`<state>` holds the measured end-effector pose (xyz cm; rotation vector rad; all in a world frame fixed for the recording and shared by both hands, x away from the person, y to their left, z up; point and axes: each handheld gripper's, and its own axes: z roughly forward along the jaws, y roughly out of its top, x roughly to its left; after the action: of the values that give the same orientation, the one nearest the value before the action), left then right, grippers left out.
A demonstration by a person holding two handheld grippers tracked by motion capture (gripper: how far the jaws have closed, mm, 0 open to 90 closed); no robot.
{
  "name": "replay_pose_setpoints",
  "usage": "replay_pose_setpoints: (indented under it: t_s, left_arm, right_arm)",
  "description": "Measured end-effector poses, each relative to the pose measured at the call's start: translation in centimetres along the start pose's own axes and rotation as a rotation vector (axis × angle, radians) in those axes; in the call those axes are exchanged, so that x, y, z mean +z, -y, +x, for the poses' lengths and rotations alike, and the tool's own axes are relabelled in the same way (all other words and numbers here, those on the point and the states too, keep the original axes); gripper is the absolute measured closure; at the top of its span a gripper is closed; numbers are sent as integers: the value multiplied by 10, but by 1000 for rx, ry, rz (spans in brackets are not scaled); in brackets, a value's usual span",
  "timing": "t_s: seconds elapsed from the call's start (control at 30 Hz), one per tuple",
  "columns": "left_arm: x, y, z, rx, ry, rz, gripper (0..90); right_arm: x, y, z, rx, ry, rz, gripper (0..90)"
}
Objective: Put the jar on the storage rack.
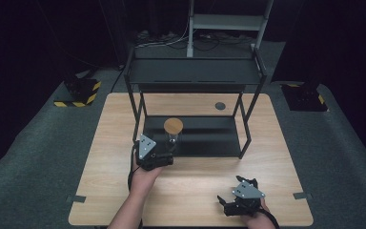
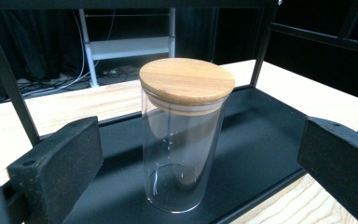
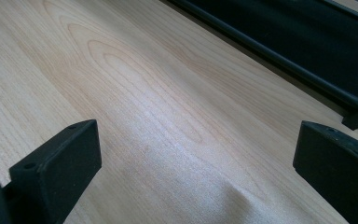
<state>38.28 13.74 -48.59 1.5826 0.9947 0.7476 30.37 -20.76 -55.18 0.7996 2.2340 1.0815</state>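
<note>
Table (image 1: 190,191) of pale wood takes most of the high view, w/ dark grey floor (image 1: 343,157) around it. A small dark round spot (image 1: 220,106) sits in the table top near the far edge

On the far half of the table stands a black metal rack (image 1: 195,71) w/ two levels: an upper shelf, and a lower shelf (image 1: 205,138) that lies just above the table top. Behind the table, on the floor, I see a light-coloured frame (image 1: 228,21) and some cables (image 1: 171,40). At far left a base w/ yellow-black stripes (image 1: 78,93) stands on the floor

My left gripper (image 1: 164,157) is at the front edge of the lower shelf, left part, and my left hand (image 1: 145,179) holds it from behind. Its jaws are spread wide, one on each side of the glass jar (image 2: 182,149), not touching it. My right gripper (image 1: 226,204) is near the front right corner of the table, well apart from the rack, low over the bare wood; its jaws are also wide apart, w/ nothing between them, approx. pointing to the left

The glass jar stands upright on the lower shelf, near its front left part. It is clear and looks empty. A round wooden lid (image 2: 186,79) closes the top of it
</note>
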Motion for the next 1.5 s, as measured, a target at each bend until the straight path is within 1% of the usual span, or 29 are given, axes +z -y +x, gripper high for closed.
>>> replay_pose_setpoints:
  t_s: [0.07,0.17,0.47,0.7,1.13,1.3,1.5]
  left_arm:
    - [-1,0,0,3,-1,-1,5]
    - [-3,1,-1,24,-7,4,5]
    - [-10,2,-1,14,-6,2,5]
    - [-16,4,-1,13,-3,3,5]
    - [-28,9,2,6,-6,-5,5]
    - [-33,11,3,17,-12,-10,5]
    - [-39,13,4,16,-10,-9,5]
  right_arm:
    - [0,0,0,-3,0,-1,0]
    - [0,0,0,-2,1,0,0]
    - [0,0,0,0,1,0,0]
    - [0,0,-1,11,-2,0,0]
    - [0,0,-1,10,-2,2,0]
    - [0,0,-1,7,0,1,0]
    - [0,0,-2,15,1,-3,0]
